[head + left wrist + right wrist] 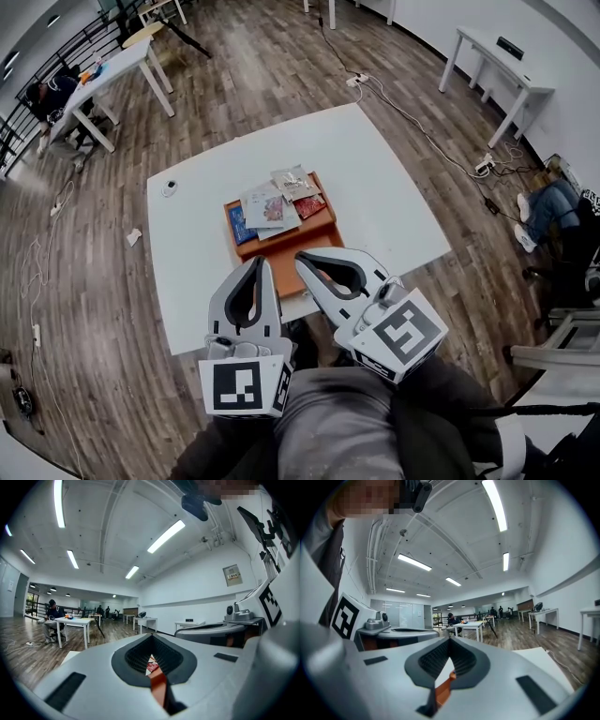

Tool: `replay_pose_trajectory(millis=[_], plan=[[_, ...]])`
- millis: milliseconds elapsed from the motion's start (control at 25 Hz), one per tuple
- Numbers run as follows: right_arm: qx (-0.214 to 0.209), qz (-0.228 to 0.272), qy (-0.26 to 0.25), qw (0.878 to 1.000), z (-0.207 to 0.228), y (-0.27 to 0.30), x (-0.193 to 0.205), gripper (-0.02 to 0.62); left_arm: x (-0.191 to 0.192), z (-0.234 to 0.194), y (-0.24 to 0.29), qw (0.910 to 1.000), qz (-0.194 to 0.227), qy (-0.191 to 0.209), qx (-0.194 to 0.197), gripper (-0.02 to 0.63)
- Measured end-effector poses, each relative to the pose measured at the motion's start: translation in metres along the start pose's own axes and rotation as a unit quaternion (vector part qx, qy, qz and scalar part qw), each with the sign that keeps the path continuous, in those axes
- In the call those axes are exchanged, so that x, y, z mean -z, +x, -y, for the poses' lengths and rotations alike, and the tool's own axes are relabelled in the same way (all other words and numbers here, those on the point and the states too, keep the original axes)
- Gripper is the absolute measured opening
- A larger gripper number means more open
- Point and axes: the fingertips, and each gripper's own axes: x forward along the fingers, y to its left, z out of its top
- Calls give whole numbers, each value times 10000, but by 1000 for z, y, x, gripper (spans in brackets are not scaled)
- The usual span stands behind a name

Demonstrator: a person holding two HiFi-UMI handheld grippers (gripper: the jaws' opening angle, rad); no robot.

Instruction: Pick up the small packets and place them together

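Head view: packets (277, 202), tray (295, 253) amid table (394, 197)

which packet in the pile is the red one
The red packet at the pile's right edge on the orange tray. The other packets are pale or dark blue.

Your left gripper (255, 263) and right gripper (303, 260) have pale grey shells, each with a teardrop opening lined in ribbed black. Each carries a white cube (244, 385) printed with black square markers. At 6 o'clock you wear a grey top (337, 429), with dark cloth (441, 412) at 5 o'clock.
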Motion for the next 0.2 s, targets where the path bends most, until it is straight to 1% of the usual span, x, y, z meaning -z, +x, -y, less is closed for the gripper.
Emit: replay_pose_trajectory(millis=[200], plan=[[-57,-13,18,10000,2,4,5,5,7,-3,4,10000,-68,-27,-33,0]])
